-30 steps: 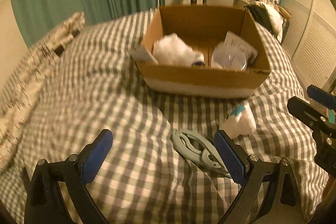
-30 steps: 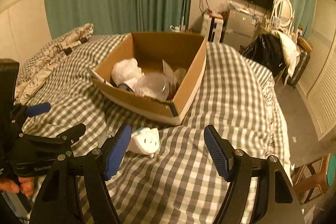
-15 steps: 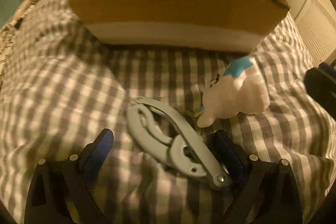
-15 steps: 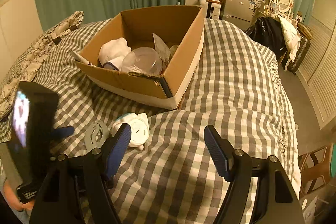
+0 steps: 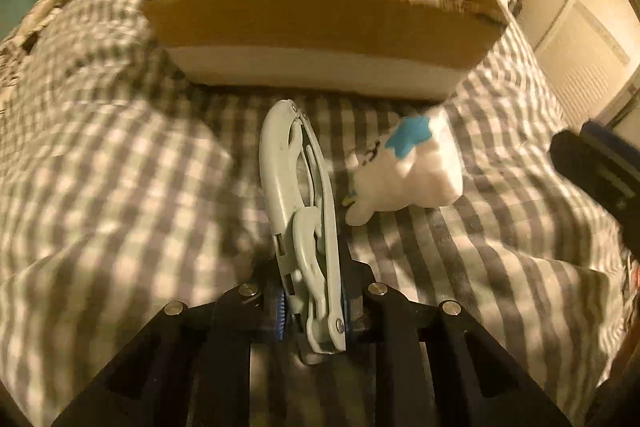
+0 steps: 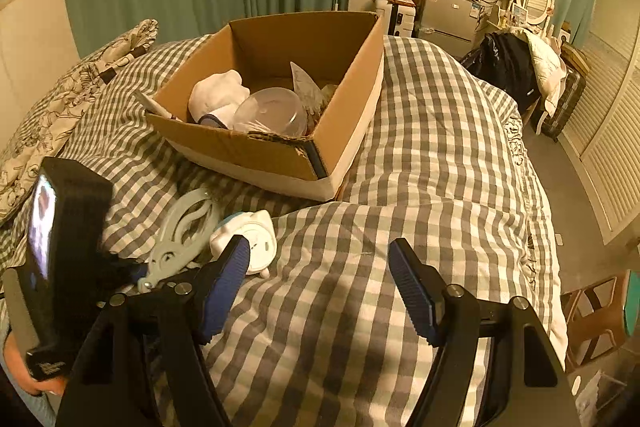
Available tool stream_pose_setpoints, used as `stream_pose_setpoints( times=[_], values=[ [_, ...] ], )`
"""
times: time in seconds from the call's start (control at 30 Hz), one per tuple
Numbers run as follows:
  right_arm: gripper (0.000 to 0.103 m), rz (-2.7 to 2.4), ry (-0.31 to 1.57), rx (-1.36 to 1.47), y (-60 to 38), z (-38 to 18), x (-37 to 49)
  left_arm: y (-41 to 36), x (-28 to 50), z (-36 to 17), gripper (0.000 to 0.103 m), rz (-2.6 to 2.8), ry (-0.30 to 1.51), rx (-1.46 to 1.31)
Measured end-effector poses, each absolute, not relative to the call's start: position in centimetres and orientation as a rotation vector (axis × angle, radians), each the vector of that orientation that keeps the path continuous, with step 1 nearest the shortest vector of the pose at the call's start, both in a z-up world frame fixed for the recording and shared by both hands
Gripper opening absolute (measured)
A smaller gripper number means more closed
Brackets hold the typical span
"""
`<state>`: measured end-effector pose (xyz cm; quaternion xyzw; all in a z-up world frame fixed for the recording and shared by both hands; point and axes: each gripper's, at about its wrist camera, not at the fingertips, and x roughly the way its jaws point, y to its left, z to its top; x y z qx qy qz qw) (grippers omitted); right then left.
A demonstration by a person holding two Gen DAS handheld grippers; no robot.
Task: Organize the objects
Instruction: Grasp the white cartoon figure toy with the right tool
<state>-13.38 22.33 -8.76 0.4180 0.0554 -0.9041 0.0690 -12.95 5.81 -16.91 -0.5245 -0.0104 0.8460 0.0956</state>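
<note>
On the bed (image 6: 420, 155) sits the box (image 6: 280, 155), part filled. Just before it lies the toy (image 5: 416, 171). The left gripper (image 5: 314, 307) pinches the opener (image 5: 300, 211), apparently lifted, though blur hides contact. Next: carry it over the wall and release. The right gripper (image 6: 320, 287) hangs spread, empty.

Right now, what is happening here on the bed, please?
A person is tidying loose items into the cardboard box on the checked duvet. The left gripper is shut on the pale green pliers-like tool, gripped near its pivot end. Beside the tool lies a small white alarm clock. The right gripper is open and holds nothing. The box already contains a white cloth and a clear lid.
</note>
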Motion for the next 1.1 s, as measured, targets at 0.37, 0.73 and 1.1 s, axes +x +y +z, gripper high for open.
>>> stream_pose_setpoints(
  times=[0.37,0.73,1.1],
  values=[
    [0.083,-2.66,0.234,1.273,18.7,-9.0,-13.7,1.3,-12.4,-10.4,0.019,2.755,0.071,-1.34],
    [0.084,-2.557,0.35,1.536,15.1,-13.9,-19.3,0.3,-14.1,-13.5,0.019,2.736,0.089,-1.4],
    [0.073,-2.475,0.411,1.594,13.4,-15.7,-20.0,-0.3,-14.0,-14.3,0.019,2.705,0.058,-1.425]
  ],
)
